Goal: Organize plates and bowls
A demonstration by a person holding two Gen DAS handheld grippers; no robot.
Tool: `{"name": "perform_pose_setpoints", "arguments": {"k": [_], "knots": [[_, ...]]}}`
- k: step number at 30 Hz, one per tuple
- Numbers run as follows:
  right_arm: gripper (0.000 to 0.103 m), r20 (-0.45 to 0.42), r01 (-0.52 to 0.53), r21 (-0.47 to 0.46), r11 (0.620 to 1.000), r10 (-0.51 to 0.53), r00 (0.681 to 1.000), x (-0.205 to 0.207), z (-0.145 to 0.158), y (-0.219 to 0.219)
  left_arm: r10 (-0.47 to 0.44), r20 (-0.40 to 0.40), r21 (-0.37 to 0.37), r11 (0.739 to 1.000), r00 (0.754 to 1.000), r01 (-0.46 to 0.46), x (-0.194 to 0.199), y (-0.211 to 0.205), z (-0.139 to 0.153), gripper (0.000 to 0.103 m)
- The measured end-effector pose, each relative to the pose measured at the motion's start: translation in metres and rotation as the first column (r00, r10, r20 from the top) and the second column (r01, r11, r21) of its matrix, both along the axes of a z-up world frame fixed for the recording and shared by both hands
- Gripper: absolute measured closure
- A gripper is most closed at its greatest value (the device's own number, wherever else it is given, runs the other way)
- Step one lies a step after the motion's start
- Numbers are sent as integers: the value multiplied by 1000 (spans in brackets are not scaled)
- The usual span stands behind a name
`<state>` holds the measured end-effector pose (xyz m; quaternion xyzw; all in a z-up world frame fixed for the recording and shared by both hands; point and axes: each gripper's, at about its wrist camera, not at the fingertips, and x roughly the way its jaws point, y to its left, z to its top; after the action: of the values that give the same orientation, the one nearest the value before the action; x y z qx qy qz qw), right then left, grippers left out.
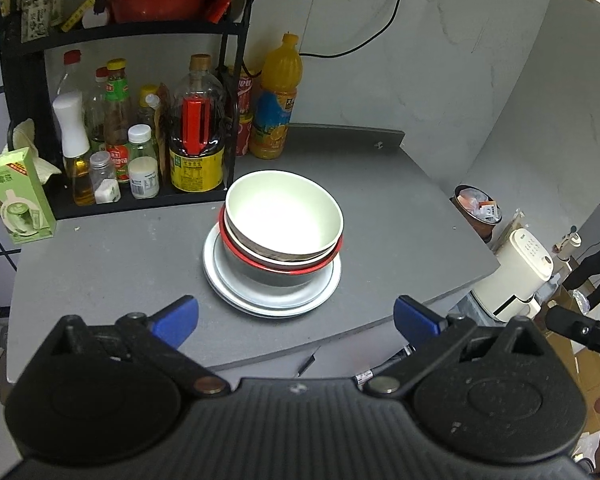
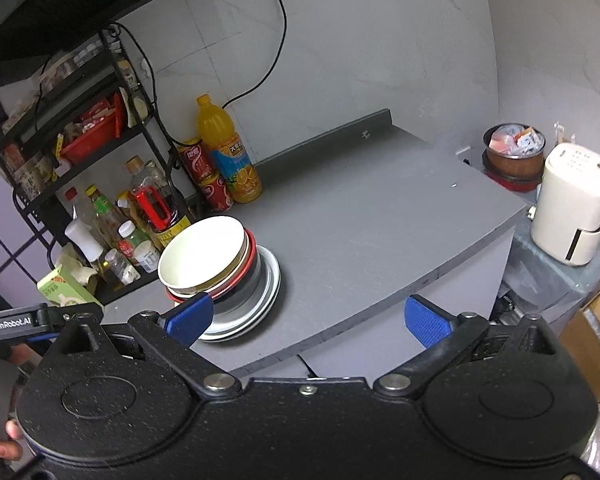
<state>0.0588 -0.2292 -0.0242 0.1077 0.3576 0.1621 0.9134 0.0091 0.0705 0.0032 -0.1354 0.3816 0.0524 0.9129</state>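
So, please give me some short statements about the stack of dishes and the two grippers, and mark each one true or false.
1. The white bowl sits on top of the stack. True.
2. The plates lie above the bowls. False: they are at the bottom.
3. The left gripper holds a bowl. False: it is open and holds nothing.
4. The right gripper is open. True.
5. The orange juice bottle lies on its side. False: it stands upright.

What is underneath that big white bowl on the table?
The white bowl sits nested in a red-rimmed bowl, and that rests on stacked white plates. More bowls may be nested between; their insides are covered.
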Motion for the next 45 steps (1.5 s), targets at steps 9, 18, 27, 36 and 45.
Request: {"name": "perform_pose_setpoints", "arguments": {"k": [9,18,27,36,45], "knots": [[0,38,-5,-35,999,6,999,-22,16,5,-26,33,55,998,999,24,-29,-4,12,0],[0,31,-9,-52,999,11,999,-34,18,7,-21,32,88,996,999,18,-52,-8,11,0],[0,27,-13,-71,997,15,1000,-46,12,13,-12,6,111,994,1000,11,-62,-13,3,0],[0,26,-48,-93,994,51,998,-49,9,22,-5,13,106,994,1000,3,-58,-12,5,0],[0,33,-69,-105,992,73,997,-46,11,23,11,11,108,994,1000,-12,-56,-12,4,0]]}}
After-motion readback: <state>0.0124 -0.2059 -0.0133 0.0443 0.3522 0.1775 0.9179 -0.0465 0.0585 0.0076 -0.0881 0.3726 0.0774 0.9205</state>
